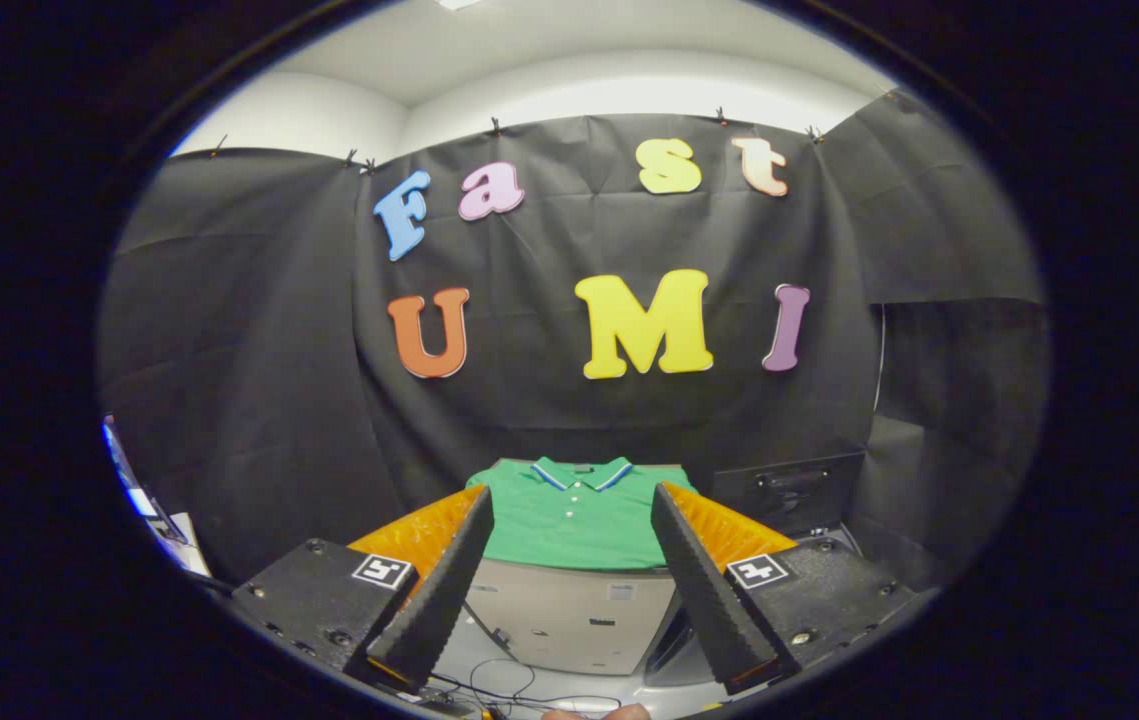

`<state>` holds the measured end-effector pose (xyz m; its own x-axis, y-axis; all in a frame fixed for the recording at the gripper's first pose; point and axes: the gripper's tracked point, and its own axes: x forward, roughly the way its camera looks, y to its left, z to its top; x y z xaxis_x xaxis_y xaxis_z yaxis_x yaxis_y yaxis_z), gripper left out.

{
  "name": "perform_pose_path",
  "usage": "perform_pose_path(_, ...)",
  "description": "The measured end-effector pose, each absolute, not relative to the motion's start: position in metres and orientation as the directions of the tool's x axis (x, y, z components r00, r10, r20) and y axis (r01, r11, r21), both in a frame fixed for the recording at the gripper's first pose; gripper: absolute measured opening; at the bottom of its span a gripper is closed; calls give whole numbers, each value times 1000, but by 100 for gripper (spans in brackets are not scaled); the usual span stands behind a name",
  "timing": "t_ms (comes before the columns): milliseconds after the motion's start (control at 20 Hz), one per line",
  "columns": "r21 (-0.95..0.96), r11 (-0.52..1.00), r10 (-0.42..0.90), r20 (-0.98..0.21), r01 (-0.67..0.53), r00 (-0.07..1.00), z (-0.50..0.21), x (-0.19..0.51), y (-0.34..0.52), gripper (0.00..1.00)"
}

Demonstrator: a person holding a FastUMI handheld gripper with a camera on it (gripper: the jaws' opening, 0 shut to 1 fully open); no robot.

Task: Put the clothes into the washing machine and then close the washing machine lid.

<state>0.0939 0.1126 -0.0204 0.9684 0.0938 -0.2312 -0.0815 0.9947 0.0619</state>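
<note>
A green polo shirt (574, 520) with a striped collar lies folded flat on top of a light grey box-shaped surface (569, 610), beyond my fingertips and centred between them. My gripper (571, 515) is open, its two fingers spread wide on either side of the shirt, with nothing held. The shirt's lower edge hangs just over the front of the grey surface. A dark box with a handle (789, 492) stands to the right of the shirt; I cannot tell whether it is the washing machine.
Black cloth walls close in the booth behind and on both sides. Thin black cables (504, 690) trail on the light floor below the grey surface. Some white and blue items (144, 500) sit at the far left.
</note>
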Motion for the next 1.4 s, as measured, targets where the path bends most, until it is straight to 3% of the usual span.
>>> perform_pose_path(350, 56, 991, 137, -393, -125, 909, -43, 203, 130, 100)
perform_pose_path(850, 18, 991, 103, -743, -134, 661, -135, 338, 138, 100)
perform_pose_path(1400, -30, 993, 17, -922, -114, 386, -227, 366, 144, 99)
